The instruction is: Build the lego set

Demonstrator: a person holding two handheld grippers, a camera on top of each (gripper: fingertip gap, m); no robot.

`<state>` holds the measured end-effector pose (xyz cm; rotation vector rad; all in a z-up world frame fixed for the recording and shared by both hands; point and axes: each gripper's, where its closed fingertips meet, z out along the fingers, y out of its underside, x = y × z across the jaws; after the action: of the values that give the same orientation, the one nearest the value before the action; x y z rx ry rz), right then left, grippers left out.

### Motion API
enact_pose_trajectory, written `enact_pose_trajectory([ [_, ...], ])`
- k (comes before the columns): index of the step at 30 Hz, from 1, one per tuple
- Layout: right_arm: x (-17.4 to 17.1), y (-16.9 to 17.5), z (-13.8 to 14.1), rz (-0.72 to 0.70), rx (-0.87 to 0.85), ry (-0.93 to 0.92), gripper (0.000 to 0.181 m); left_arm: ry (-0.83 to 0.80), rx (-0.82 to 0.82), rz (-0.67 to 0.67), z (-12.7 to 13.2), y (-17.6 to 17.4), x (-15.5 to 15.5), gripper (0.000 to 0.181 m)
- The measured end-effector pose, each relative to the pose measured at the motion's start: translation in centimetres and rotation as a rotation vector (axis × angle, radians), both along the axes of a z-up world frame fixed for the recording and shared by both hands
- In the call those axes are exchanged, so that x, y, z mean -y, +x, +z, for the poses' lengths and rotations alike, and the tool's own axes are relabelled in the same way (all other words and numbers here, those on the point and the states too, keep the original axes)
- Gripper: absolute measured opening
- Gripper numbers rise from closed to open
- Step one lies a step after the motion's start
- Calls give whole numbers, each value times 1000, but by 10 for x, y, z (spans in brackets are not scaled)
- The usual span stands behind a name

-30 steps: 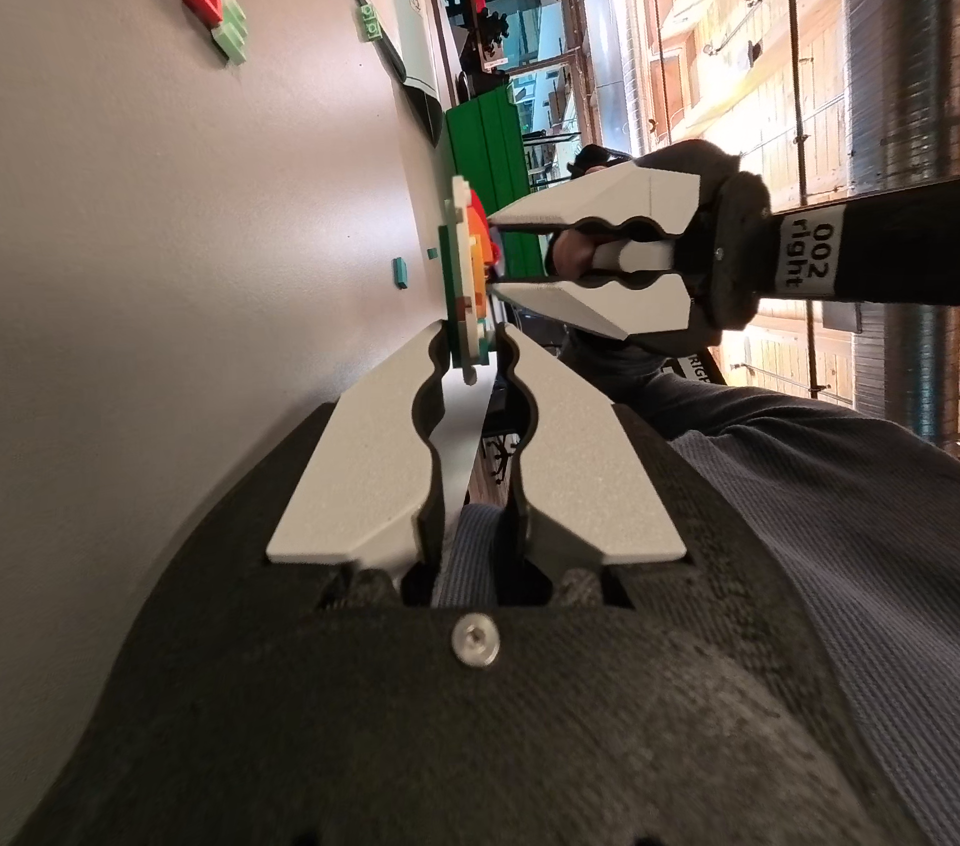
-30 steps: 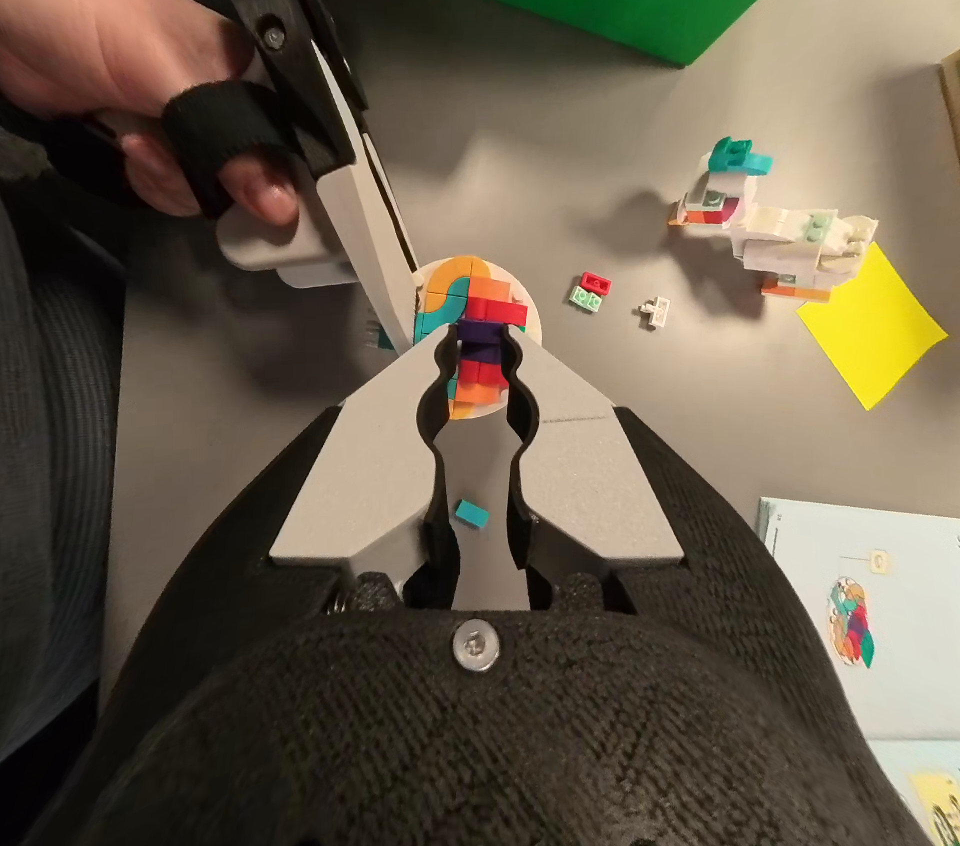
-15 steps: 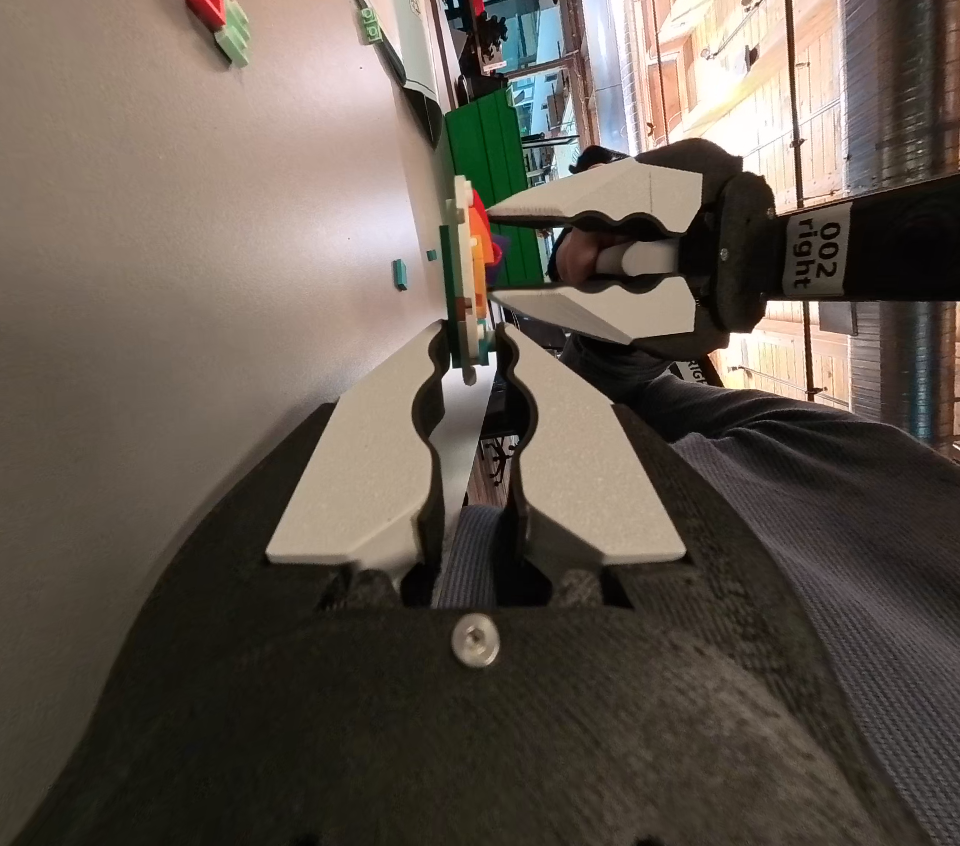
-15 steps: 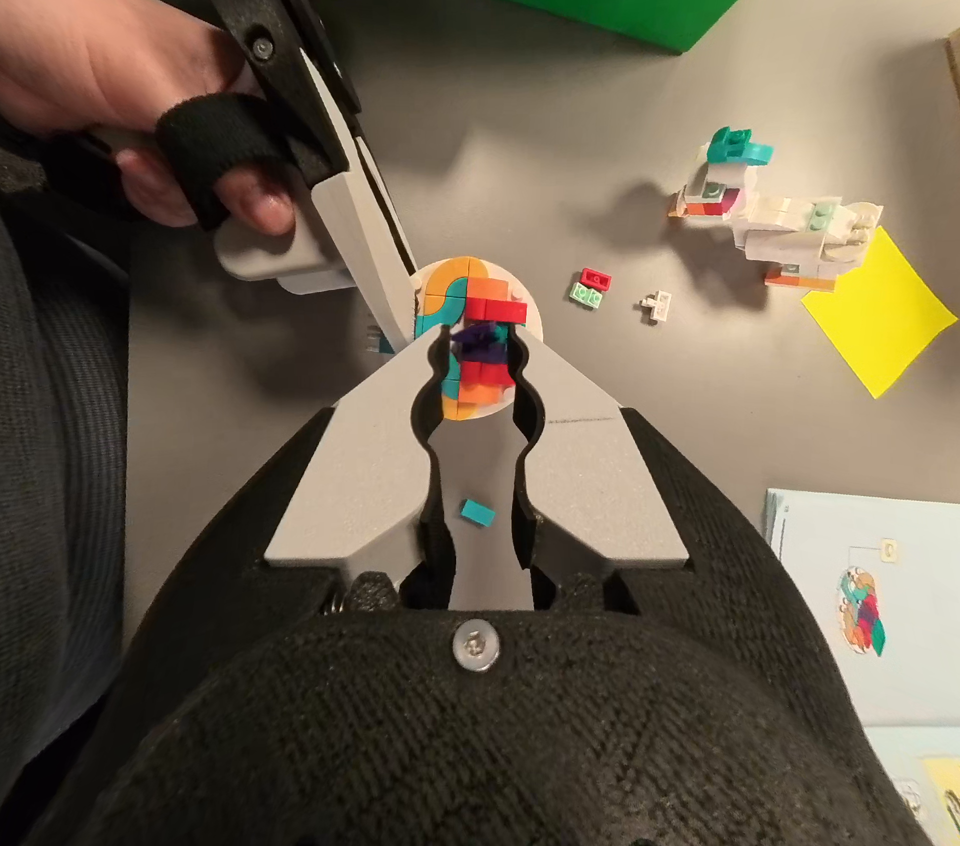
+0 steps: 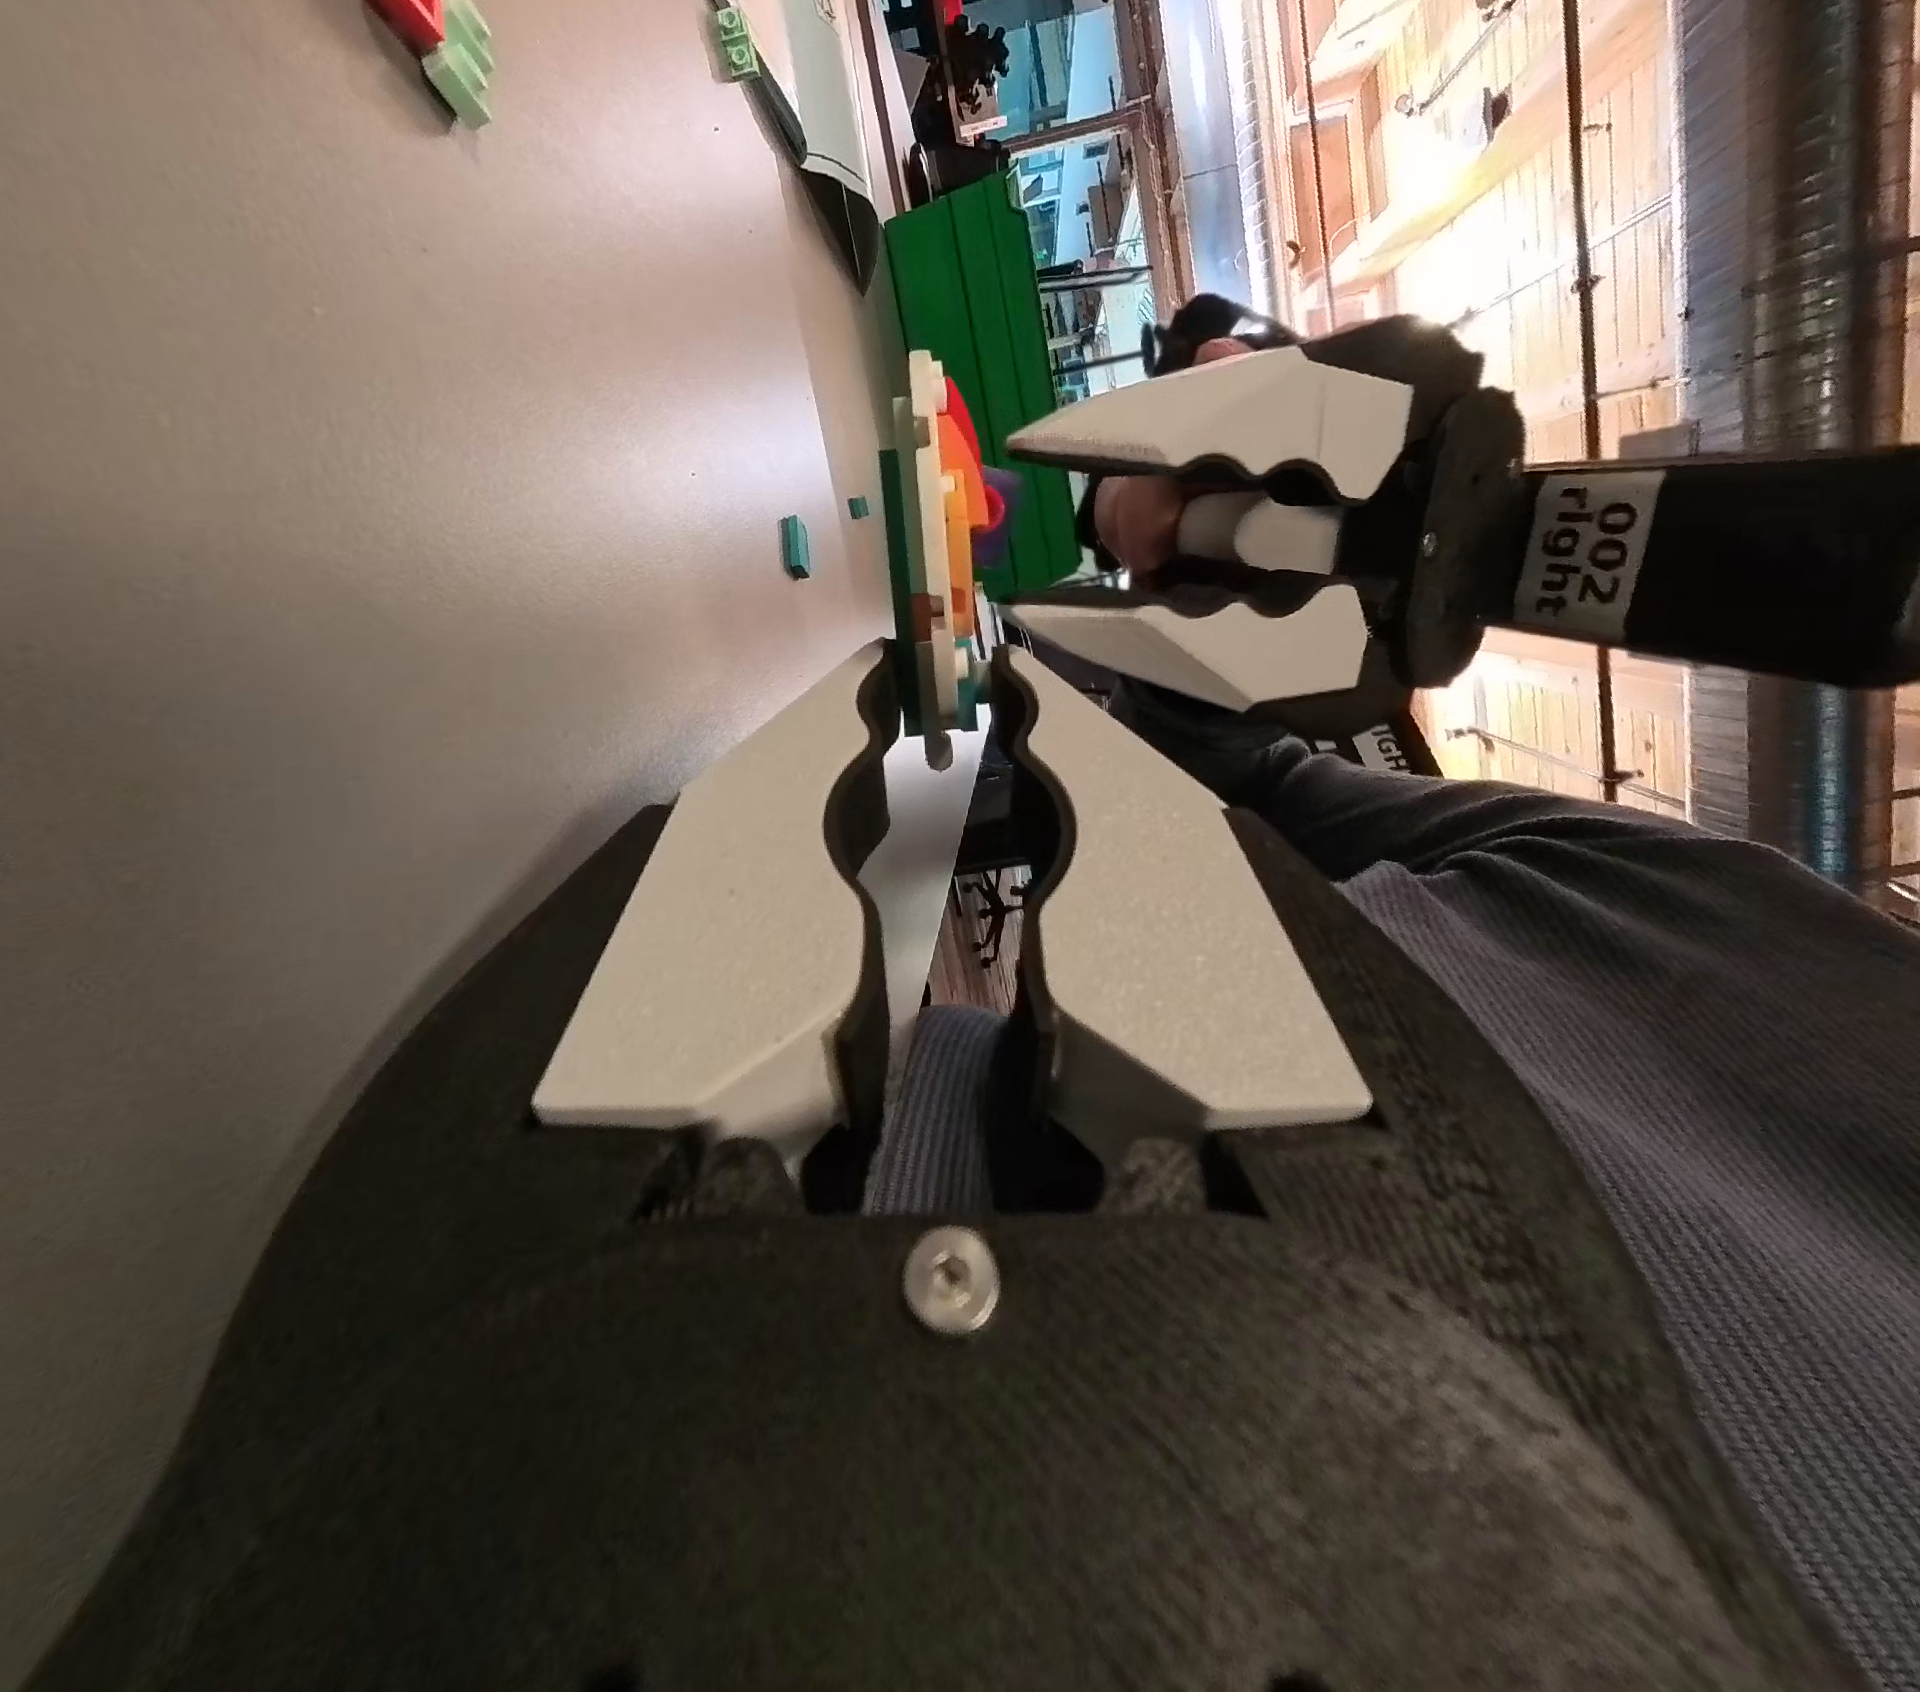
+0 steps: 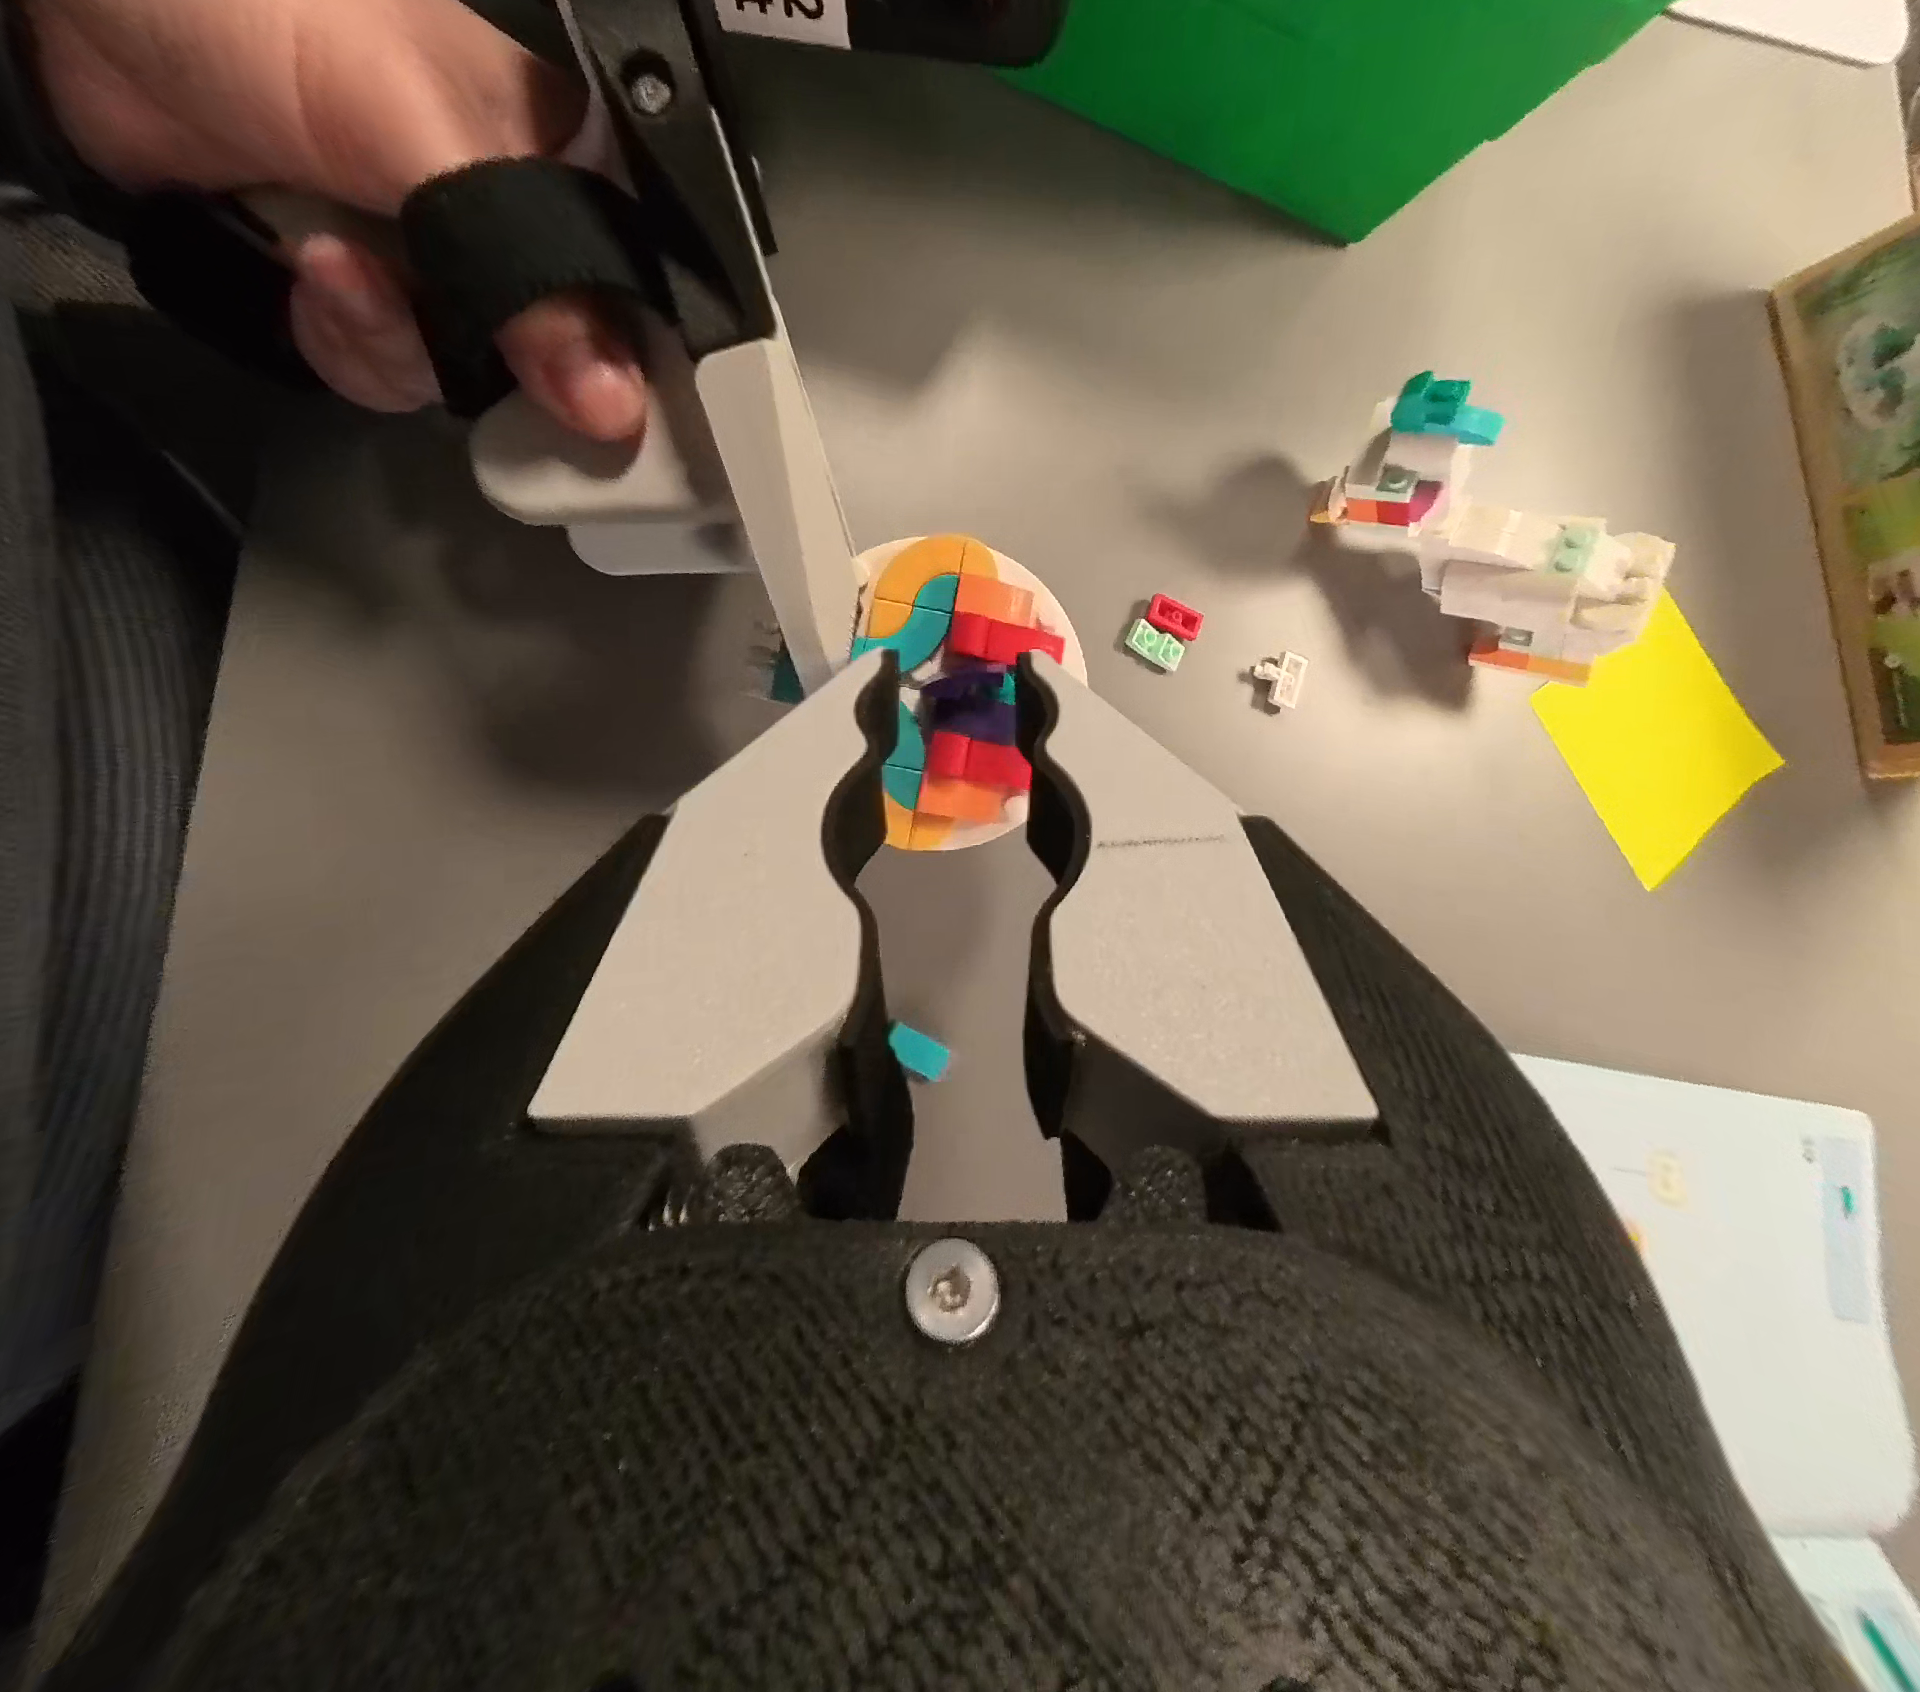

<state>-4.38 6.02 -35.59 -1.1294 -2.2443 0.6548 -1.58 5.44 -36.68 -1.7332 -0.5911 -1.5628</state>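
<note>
Lego disc (image 6: 940,686) sitting on the grey table (image 6: 1039,354).
I'm clamping its near-left edge with my left gripper (image 5: 940,666); my right gripper (image 6: 951,666) is hovering narrowly parted, holding nothing.

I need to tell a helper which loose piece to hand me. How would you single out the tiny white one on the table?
Start at the green bin, then drop to the white brick animal beside the yellow note. Left of the animal lies the tiny white piece, alone on bare table; its neighbours further left are red and pale green.

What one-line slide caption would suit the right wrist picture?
Right gripper hangs open over a round multicoloured lego disc that the left gripper pinches at its edge.
</note>
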Motion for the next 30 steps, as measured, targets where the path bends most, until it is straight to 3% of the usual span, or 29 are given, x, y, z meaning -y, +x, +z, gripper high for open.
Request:
enact_pose_trajectory([
  [8, -6, 2, -2, -15, -17, 9, 14, 2, 0, -1, 0, 0, 0, 15],
  [17, -5, -1, 2, -73, -137, -279, 14, 12, 17, -5, 3, 0, 1, 15],
  [30, -3, -1, 1, -50, -164, -303, 14, 8, 11, -6, 2, 1, 1, 15],
])
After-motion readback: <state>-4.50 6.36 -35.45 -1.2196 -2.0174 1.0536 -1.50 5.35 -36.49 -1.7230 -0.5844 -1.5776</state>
